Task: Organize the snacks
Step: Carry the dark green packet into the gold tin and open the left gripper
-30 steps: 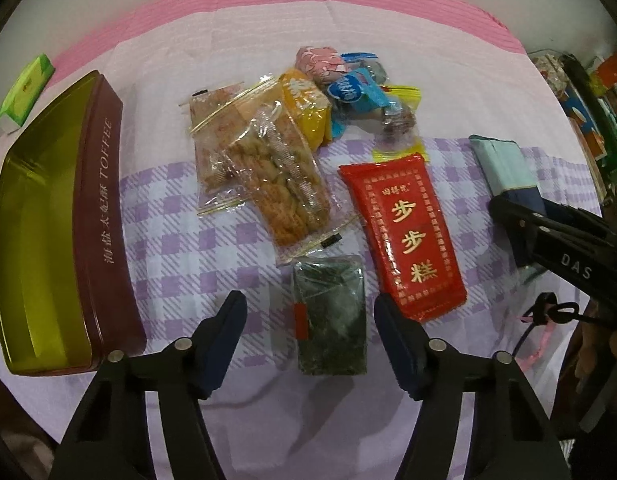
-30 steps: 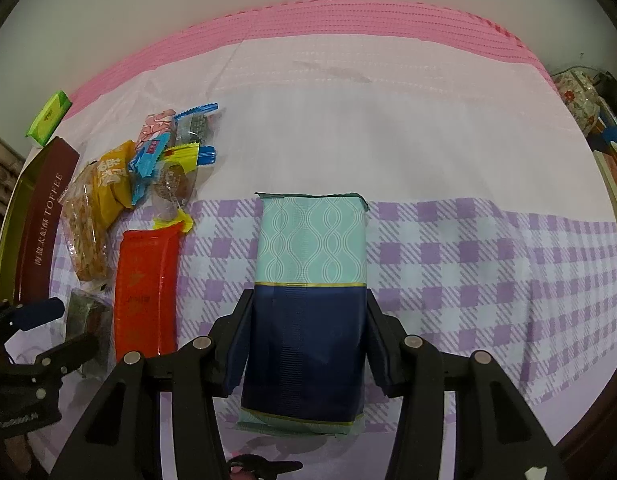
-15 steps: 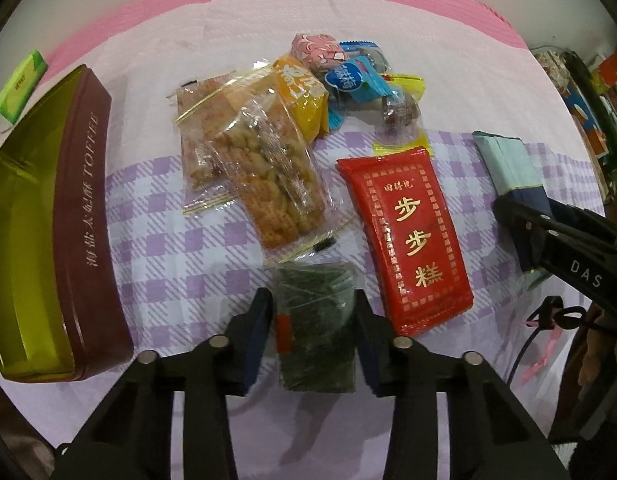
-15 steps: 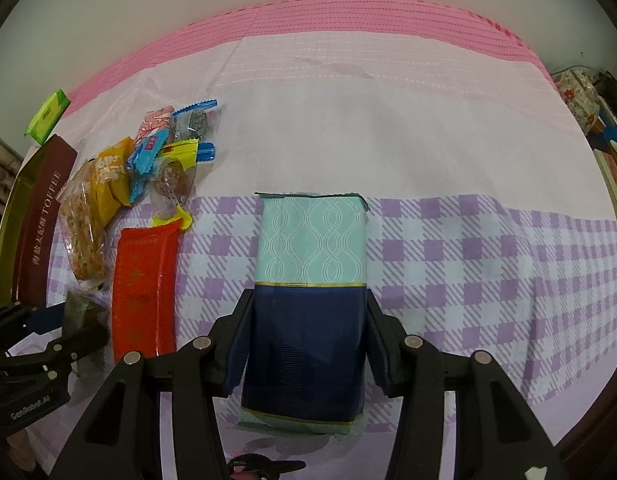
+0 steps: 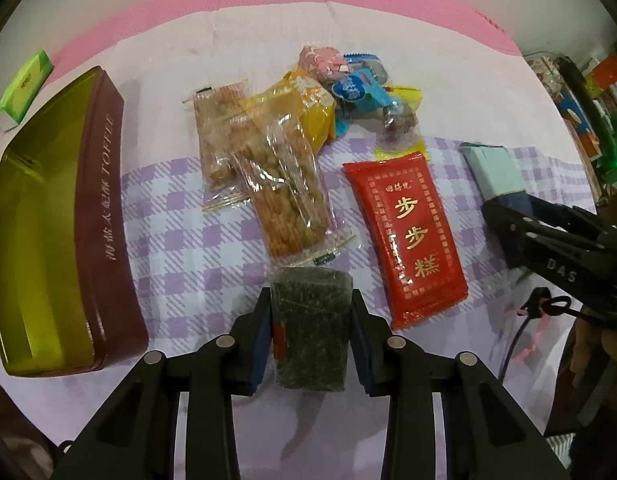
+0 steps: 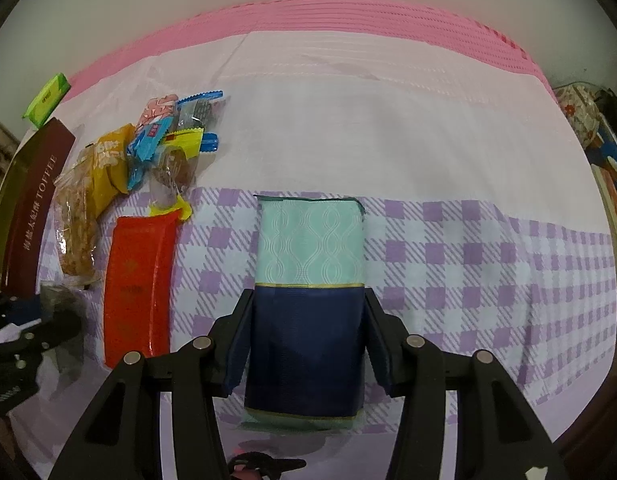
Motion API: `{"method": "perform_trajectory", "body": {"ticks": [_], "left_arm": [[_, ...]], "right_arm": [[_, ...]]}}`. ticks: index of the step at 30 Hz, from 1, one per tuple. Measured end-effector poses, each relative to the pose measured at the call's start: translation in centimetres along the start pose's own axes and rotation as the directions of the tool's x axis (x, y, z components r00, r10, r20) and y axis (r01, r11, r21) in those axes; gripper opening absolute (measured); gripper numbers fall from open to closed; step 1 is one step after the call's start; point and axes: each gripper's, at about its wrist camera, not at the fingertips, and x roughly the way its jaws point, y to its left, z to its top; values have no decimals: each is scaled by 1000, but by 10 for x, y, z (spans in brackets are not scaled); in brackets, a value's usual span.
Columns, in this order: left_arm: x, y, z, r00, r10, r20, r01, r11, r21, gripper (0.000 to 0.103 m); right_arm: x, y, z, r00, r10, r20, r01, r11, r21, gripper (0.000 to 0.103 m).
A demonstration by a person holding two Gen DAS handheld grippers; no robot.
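My left gripper (image 5: 310, 300) is shut on a dark green wrapped snack (image 5: 310, 328) and holds it just above the checked cloth. My right gripper (image 6: 308, 300) is shut on a mint and navy pouch (image 6: 308, 280) that rests on the cloth. A red packet with gold characters (image 5: 404, 232) lies right of the green snack. A clear pack of fried crisps (image 5: 280, 184) lies beyond it. Small candies (image 5: 356, 84) are piled at the far middle. An open gold tin with a brown TOFFEE side (image 5: 40, 216) stands at the left.
A green box (image 5: 24, 84) lies behind the tin. The purple checked cloth (image 6: 488, 280) lies over a white and pink cover. Cluttered items (image 6: 584, 116) stand off the table's right edge. My right gripper shows in the left wrist view (image 5: 528, 224).
My left gripper moved forward around the green snack, closed on it and lifted it slightly. My right gripper and its pouch have not moved.
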Motion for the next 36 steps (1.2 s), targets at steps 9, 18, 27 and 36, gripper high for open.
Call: {"method": "perform_trajectory", "body": {"ticks": [9,18,27,36], "left_arm": [[-18,12,-8,999,-47,-10,47,999,4,36],[-36,25,-15,998,-64,-8,64,998,4,36],[-69,34,0,996,-37,84,37,999,4,36],[-104,94,24,978,58,198,-39,994,-100,36]], "right_arm": [[0,2,-1,1000,-8,2,8,1000,-3,50],[0,3,-1,1000,-12,2,12,1000,-7,51],[1,4,-2,1000,-19,4,19,1000,-12,52],[1,4,-2,1000,-22,6,22,1000,-11,52]]}}
